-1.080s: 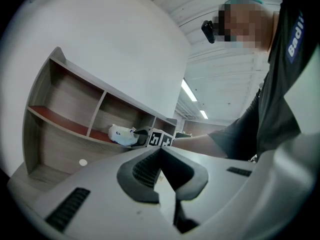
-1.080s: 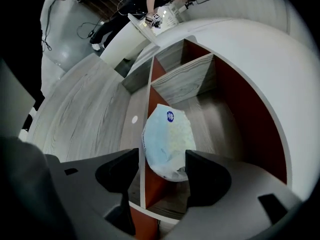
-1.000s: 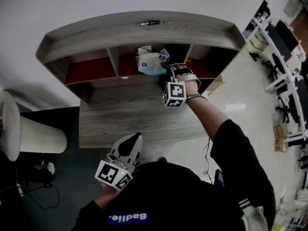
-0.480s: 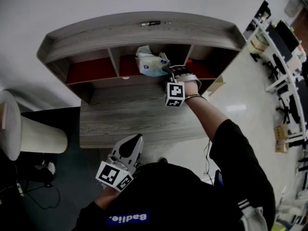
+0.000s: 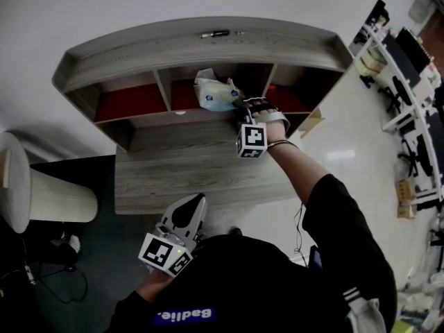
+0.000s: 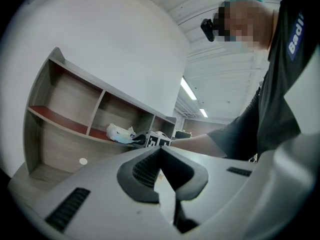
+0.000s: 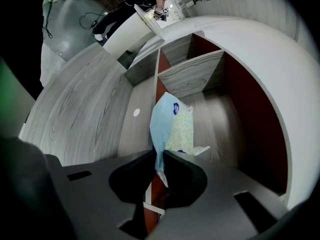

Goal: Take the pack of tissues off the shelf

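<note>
Pale wall point(image 5: 83, 5) backs everything, and far left a white cylinder point(image 5: 59, 200) lies on its side over dark floor point(image 5: 76, 283). Next to it stands the grey wood desk point(image 5: 180, 175), with a curved shelf point(image 5: 201, 47) along its back, split into compartments that show red inside. Down at the desk's near edge, close to my chest, I hold the left hand-held gripper point(image 5: 189, 210). Its own view shows the two dark pads pressed together at the tips with nothing between them, pointing toward the shelf from well away. A small white dot point(image 5: 180, 112) sits on the panel under the shelf. Right of that, in the middle compartment and toward its front edge, is the pack point(image 5: 216, 94) of tissues, in a light blue and white wrapper, its crumpled end turned toward the back. Touching its right side is the right hand-held gripper point(image 5: 244, 106), reached in at the shelf's front lip near the divider of the right compartment. In that gripper's view the jaws are closing, and a fold of the blue wrapper is pinched between the pads, while the rest of the pack stands out beyond them over the shelf board. I cannot tell whether the pack's underside rests on the board. My bare forearm point(image 5: 295, 161) and black sleeve point(image 5: 347, 220) run back from there. Far right, well apart, is a row of office furniture point(image 5: 409, 96).
</note>
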